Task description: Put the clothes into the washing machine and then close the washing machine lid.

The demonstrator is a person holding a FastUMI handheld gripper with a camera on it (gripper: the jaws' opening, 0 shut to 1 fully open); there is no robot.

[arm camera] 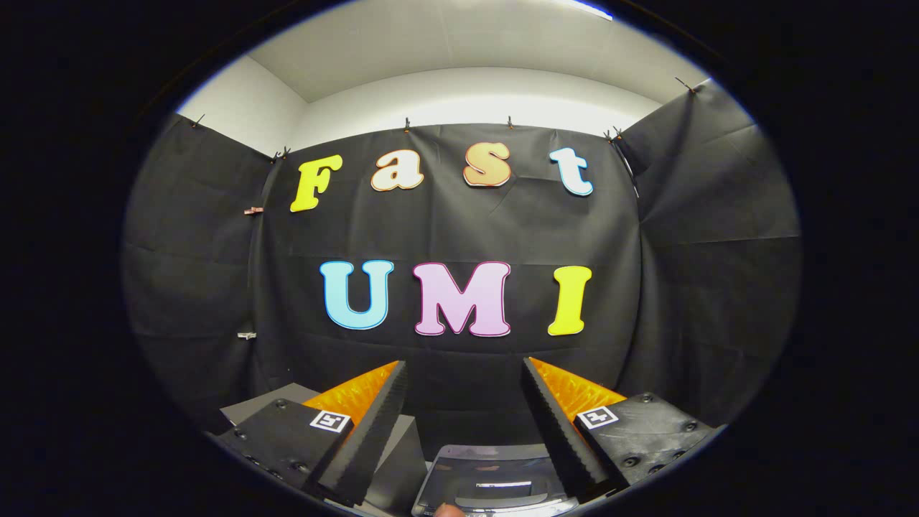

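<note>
Washing machine (pixel 495 477), a small grey plastic unit with a pale glossy top, low between the fingers and just ahead of them, close under the camera. Lid up or down: cannot tell from this angle, and no clothes to be made out. Gripper (pixel 465 373) held level and high, aimed at the black cloth wall (pixel 459 230) beyond rather than down at the machine, so likely a pause or carrying pose. Fingers spread wide apart, nothing between them. Grey slab (pixel 269 402) off behind the left finger, perhaps worktop; kind unclear. Fits either an early or a finished stage.
</note>
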